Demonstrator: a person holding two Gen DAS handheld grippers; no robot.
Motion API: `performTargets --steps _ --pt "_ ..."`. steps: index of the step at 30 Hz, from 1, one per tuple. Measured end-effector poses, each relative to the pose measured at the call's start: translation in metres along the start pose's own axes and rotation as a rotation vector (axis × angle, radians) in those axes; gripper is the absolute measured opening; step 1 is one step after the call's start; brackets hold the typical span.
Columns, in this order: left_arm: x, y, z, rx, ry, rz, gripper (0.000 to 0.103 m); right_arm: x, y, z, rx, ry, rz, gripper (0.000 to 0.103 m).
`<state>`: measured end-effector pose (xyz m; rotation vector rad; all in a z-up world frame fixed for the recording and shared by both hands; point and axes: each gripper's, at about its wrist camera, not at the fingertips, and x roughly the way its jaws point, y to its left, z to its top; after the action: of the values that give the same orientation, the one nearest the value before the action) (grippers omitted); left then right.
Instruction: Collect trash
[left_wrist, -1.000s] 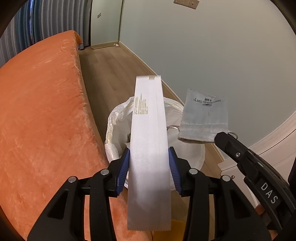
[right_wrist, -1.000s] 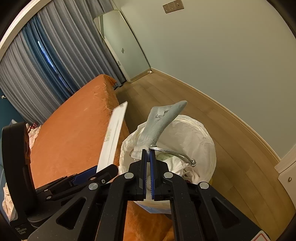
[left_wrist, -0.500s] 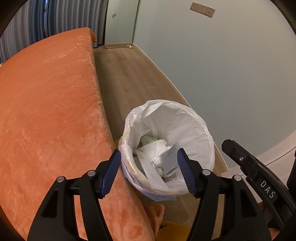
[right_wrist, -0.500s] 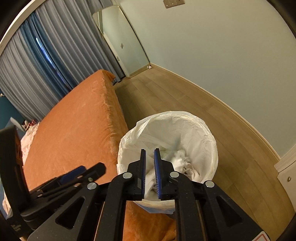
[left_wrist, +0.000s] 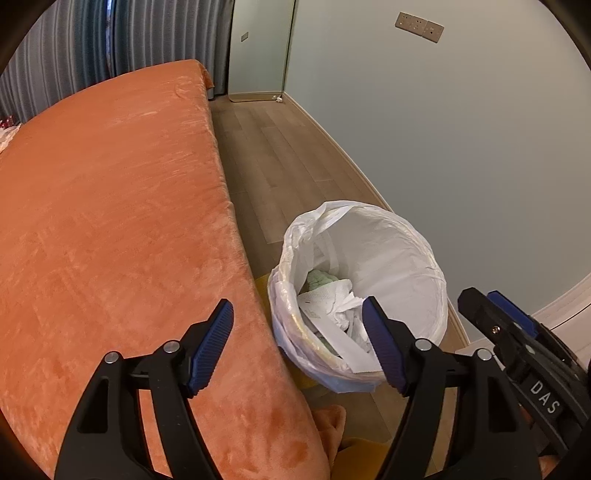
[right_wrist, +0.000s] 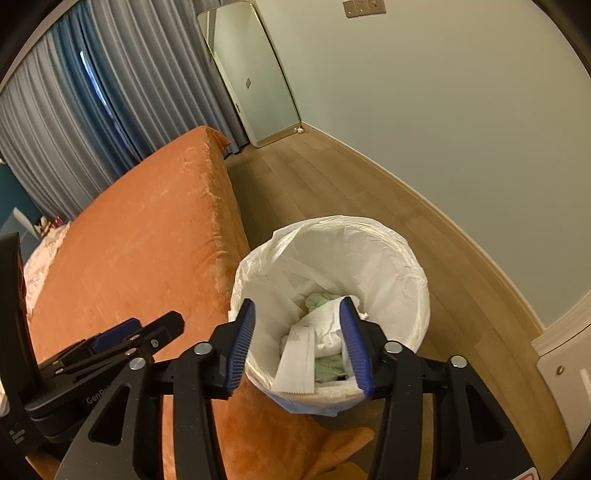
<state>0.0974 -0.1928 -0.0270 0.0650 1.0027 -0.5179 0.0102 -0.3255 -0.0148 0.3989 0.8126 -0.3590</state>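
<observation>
A round bin with a white liner stands on the wood floor beside an orange bed. Inside it lie a long white paper wrapper, crumpled white paper and something pale green. My left gripper hovers above the bin's near-left rim; its jaws are opening and nothing is between them. My right gripper hangs over the bin's mouth; its jaws are opening too, with nothing held. Each gripper shows at the edge of the other's view.
The orange bed fills the left side, right against the bin. A pale wall and skirting run behind the bin on the right. A mirror leans in the far corner. White furniture stands at the right edge.
The left gripper let go of the long white wrapper and the right let go of the grey sock-like pouch; both now lie in the bin. Both jaws have spread wider.
</observation>
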Motion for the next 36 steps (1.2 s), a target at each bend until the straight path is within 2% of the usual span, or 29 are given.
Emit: performTargets --steps 5,8,12,15,19,20,28,30,31,36 --pt "-0.009 0.003 -0.006 0.021 -0.013 0.057 0.079 -0.008 0.008 -0.005 -0.060 -0.005 -0.035 0.062" --pt "-0.013 0.004 -0.010 0.024 -0.014 0.083 0.086 -0.012 0.010 -0.010 -0.081 0.000 -0.050 0.069" --pt "-0.019 0.004 -0.014 0.027 -0.023 0.123 0.088 -0.017 0.013 -0.016 -0.112 0.011 -0.080 0.071" --pt "-0.022 0.003 -0.019 0.028 -0.029 0.133 0.089 -0.020 0.014 -0.019 -0.125 0.009 -0.089 0.083" --pt "-0.024 0.003 -0.024 0.028 -0.029 0.158 0.090 -0.023 0.014 -0.021 -0.130 0.011 -0.095 0.086" --pt "-0.024 0.002 -0.025 0.028 -0.027 0.160 0.090 -0.024 0.015 -0.021 -0.133 0.012 -0.098 0.089" --pt "-0.025 0.007 -0.028 -0.010 -0.034 0.176 0.092 -0.032 0.007 -0.024 -0.129 0.017 -0.117 0.091" --pt "-0.025 0.007 -0.029 -0.013 -0.032 0.179 0.092 -0.033 0.007 -0.024 -0.145 0.020 -0.131 0.091" --pt "-0.026 0.007 -0.029 -0.011 -0.032 0.179 0.092 -0.033 0.008 -0.024 -0.163 0.022 -0.144 0.096" --pt "-0.024 0.002 -0.030 0.006 -0.028 0.177 0.092 -0.032 0.010 -0.028 -0.211 0.030 -0.164 0.096"
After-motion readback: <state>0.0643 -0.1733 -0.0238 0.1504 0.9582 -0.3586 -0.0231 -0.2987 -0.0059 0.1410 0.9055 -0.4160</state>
